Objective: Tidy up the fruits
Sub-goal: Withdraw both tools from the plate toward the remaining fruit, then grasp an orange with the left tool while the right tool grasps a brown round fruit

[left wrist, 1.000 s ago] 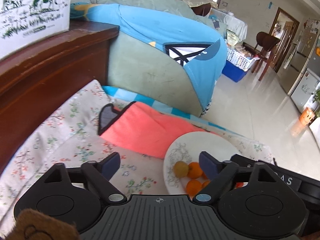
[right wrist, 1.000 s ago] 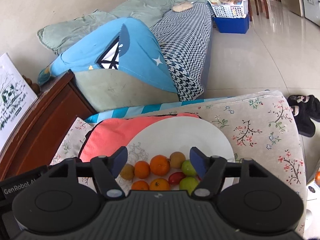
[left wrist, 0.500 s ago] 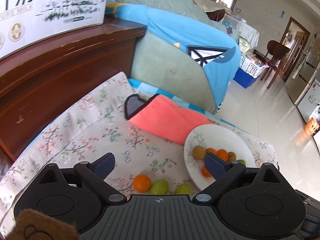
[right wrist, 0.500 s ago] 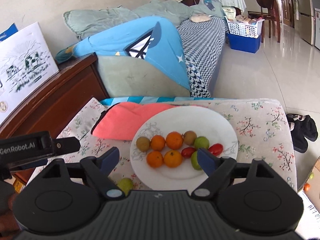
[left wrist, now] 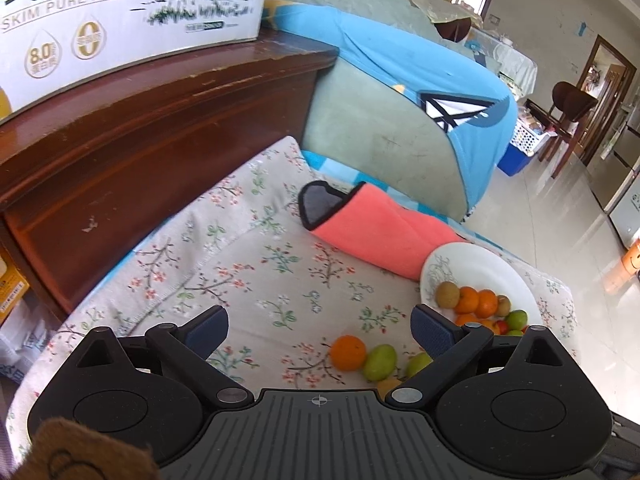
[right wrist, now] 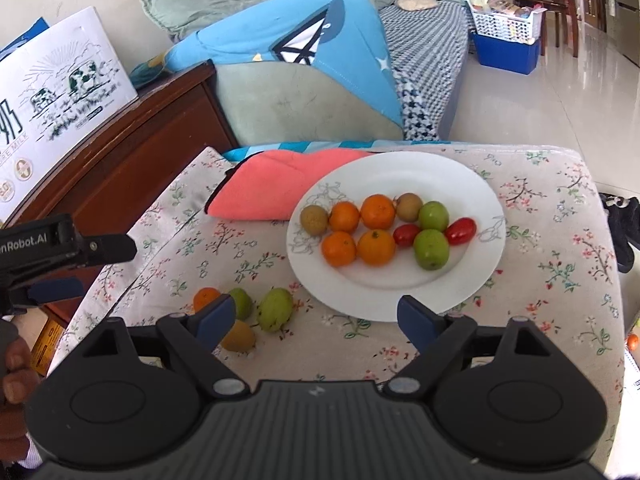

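A white plate (right wrist: 460, 184) on the floral cloth holds several fruits: oranges (right wrist: 378, 211), green fruits (right wrist: 431, 249), red tomatoes (right wrist: 461, 230) and brown kiwis (right wrist: 314, 219). Off the plate, to its left, lie an orange (right wrist: 205, 297), two green fruits (right wrist: 275, 309) and a brownish fruit (right wrist: 239, 336). My right gripper (right wrist: 314, 318) is open and empty above the plate's near edge. My left gripper (left wrist: 320, 326) is open and empty above the cloth, with the loose orange (left wrist: 348, 352) and green fruit (left wrist: 380, 362) between its fingers' line; the plate (left wrist: 480, 264) is at right.
A folded coral cloth (right wrist: 272, 188) lies behind the plate. A dark wooden cabinet (left wrist: 140, 128) with a milk carton box (left wrist: 120, 12) stands left. A sofa with a blue garment (right wrist: 312, 52) is behind. The table's right edge drops to tiled floor (right wrist: 540, 112).
Both grippers have pulled back and up from the plate. The loose fruits beside the plate have come into view. Both stay open.
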`<action>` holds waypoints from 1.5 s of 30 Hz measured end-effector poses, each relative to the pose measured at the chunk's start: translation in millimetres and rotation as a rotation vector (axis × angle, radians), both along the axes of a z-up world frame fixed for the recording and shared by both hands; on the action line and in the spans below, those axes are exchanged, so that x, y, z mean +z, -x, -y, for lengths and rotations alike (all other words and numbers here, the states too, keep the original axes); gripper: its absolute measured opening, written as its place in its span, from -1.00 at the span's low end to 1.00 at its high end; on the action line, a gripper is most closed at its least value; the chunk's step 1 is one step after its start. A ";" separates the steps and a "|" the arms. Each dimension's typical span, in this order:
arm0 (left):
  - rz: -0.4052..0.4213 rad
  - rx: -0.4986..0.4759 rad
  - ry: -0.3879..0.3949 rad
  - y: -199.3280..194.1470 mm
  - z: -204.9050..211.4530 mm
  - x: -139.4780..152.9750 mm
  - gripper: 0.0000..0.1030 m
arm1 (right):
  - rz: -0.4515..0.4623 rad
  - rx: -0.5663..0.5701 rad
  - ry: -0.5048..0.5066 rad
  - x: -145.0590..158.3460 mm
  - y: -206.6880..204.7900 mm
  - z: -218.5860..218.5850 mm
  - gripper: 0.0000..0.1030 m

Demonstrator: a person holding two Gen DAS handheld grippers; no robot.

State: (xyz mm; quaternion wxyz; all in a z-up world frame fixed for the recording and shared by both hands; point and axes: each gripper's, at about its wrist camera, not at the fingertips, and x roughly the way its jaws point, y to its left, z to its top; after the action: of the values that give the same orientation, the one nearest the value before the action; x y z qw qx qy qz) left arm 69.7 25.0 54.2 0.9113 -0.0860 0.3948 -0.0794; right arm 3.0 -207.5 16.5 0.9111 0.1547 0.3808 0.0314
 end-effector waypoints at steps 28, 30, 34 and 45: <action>-0.082 0.052 -0.105 -31.4 0.0 -32.8 0.92 | -0.006 0.213 0.071 -49.8 -23.0 -66.6 -0.09; -0.098 0.061 -0.089 -34.6 1.5 -36.4 0.92 | 0.001 0.209 0.073 -51.1 -25.6 -68.7 -0.14; -0.125 0.090 -0.055 -39.4 5.2 -42.6 0.91 | 0.011 0.214 0.105 -51.9 -28.5 -73.2 -0.42; -0.204 0.138 0.000 -46.5 17.8 -59.5 0.88 | -0.021 0.221 0.054 -39.9 -14.9 -63.1 -0.42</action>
State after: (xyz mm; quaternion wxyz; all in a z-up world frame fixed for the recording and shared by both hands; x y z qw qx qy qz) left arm 116.2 7.2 -5.4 0.8698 -0.1207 0.4784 -0.0073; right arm 17.9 -144.4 -23.4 0.9017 0.0874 0.4060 0.1200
